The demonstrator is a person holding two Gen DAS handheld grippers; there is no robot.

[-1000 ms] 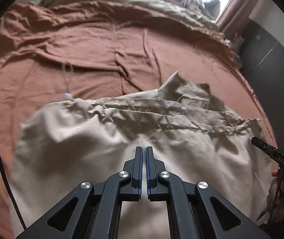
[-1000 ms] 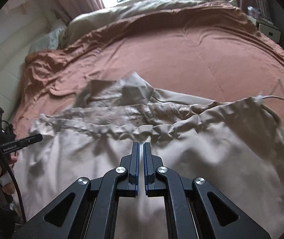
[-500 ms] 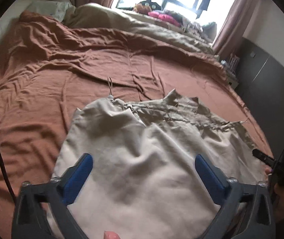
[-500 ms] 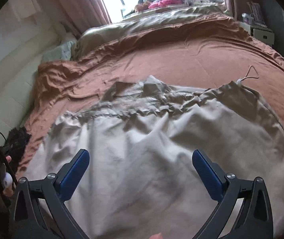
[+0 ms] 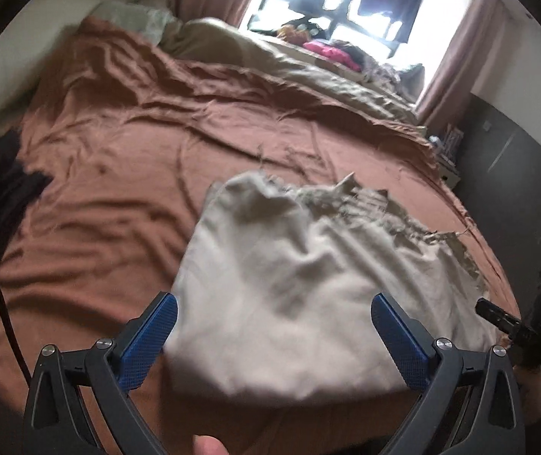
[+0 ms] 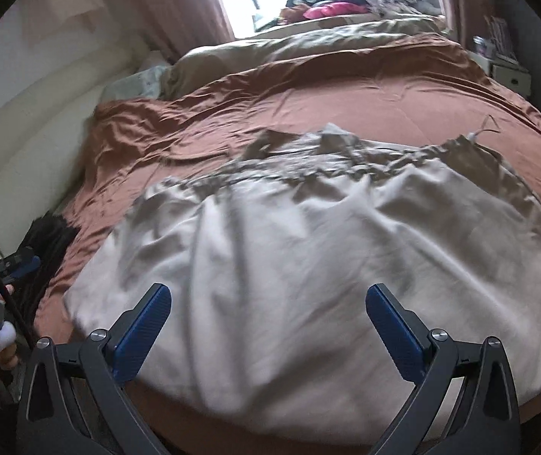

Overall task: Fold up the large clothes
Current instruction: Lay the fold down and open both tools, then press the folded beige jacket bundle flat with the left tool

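Rust-brown sheets cover one bed, where one beige garment lies spread near its front edge. Nearest, two claws hang over it, left claw and right claw, both spread wide and holding nothing. Beyond the garment lie one olive duvet and one bright window.

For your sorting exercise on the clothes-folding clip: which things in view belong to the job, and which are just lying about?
Belongs to the job:
beige garment
left gripper, open
right gripper, open
bed, the work surface

Just lying about:
olive duvet
pink cloth
dark clothes
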